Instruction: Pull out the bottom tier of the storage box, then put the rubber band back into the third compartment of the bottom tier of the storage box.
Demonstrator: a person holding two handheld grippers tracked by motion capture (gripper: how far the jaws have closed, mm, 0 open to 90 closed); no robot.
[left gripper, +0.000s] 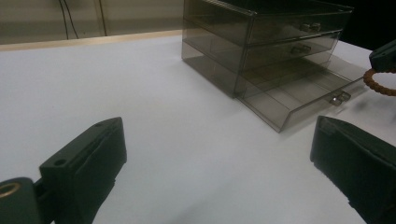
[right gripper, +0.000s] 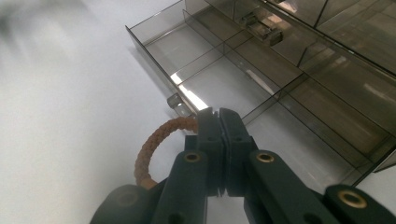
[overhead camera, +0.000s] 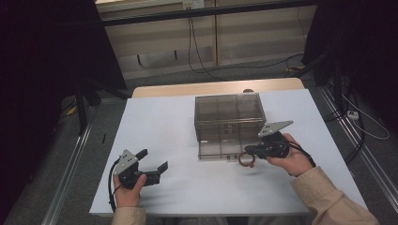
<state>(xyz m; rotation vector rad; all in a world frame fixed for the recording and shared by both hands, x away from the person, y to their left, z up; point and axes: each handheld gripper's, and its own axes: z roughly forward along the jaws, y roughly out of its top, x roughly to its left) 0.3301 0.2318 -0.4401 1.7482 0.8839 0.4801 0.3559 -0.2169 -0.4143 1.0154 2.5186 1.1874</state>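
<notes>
Braided brown ring [right gripper: 152, 144] hanging from the right gripper [overhead camera: 248, 151], pinched between jaws pressed together, just in front of the open bottom drawer [overhead camera: 219, 149] of the smoked clear drawer unit [overhead camera: 229, 115]. Hovering off the white table [overhead camera: 187, 187], touching neither drawer nor tabletop as far as can be told.

Right gripper view: showing the plaited weave of the ring, the drawer's inner dividers and its small clear handle [right gripper: 175, 103] just beyond the ring. Detail not resolving in the high view, where the ring [overhead camera: 246, 160] is reading as a small orange-brown loop at the drawer's front edge.

Left gripper view: showing the unit [left gripper: 261, 42] from the side as three stacked drawers, upper two shut, bottom one [left gripper: 299, 95] pulled out; ring [left gripper: 380, 83] and the right gripper's tip entering at the frame's right edge.

Left gripper [overhead camera: 152, 161]: resting well left of the drawer unit, jaws standing wide apart, gripping nothing, bare tabletop between them.

Clearances: drawer front sitting well inside the near table edge; wide bare tabletop lying left of the unit and in front of it; narrower strip to its right. Unit's back standing close to the far table edge.

Markings: no legible writing or brand on unit, grippers or ring.
</notes>
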